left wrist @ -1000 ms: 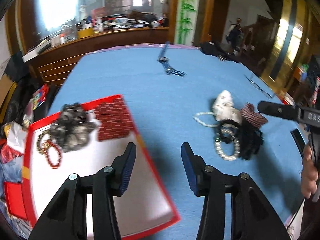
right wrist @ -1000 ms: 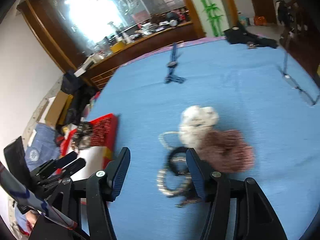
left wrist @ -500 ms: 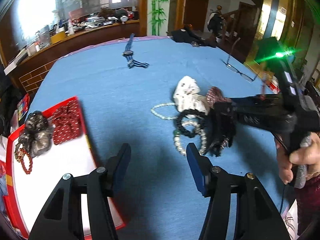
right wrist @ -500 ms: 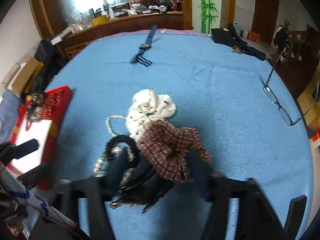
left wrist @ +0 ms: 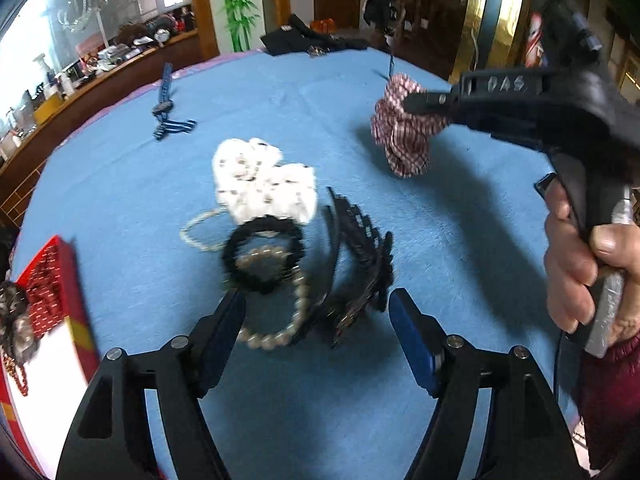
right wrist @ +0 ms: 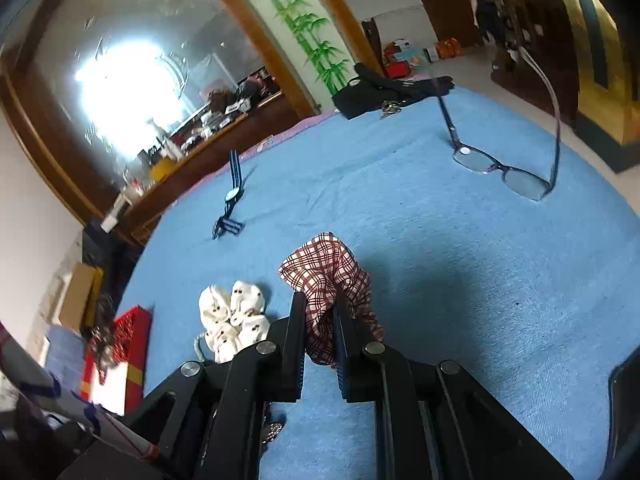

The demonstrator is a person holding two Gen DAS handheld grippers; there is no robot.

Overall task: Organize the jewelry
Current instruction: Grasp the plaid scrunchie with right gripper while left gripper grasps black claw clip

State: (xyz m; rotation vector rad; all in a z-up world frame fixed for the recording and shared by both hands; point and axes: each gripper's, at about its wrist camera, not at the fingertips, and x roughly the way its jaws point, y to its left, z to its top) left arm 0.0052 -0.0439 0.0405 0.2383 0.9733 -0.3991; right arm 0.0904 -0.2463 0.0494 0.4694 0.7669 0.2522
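Observation:
My right gripper (right wrist: 318, 312) is shut on a red plaid scrunchie (right wrist: 326, 276) and holds it above the blue table; it also shows in the left wrist view (left wrist: 400, 136). My left gripper (left wrist: 316, 320) is open, low over the jewelry pile: a black bead bracelet (left wrist: 262, 256), a pearl bracelet (left wrist: 276, 332), a black hair clip (left wrist: 360, 260), a white spotted scrunchie (left wrist: 262, 184) and a thin pearl strand (left wrist: 196, 232). The white scrunchie also shows in the right wrist view (right wrist: 234, 320). The red-rimmed white tray (left wrist: 52, 276) lies at the left and holds several pieces.
A blue watch (left wrist: 164, 108) lies at the far side of the table. Eyeglasses (right wrist: 504, 168) lie far right. A black pouch with keys (right wrist: 376, 92) sits at the far edge. The tray also shows in the right wrist view (right wrist: 132, 332). A wooden counter runs behind.
My right gripper has shut on the plaid scrunchie and lifted it off the pile. My left gripper has moved right from the tray, close over the pile.

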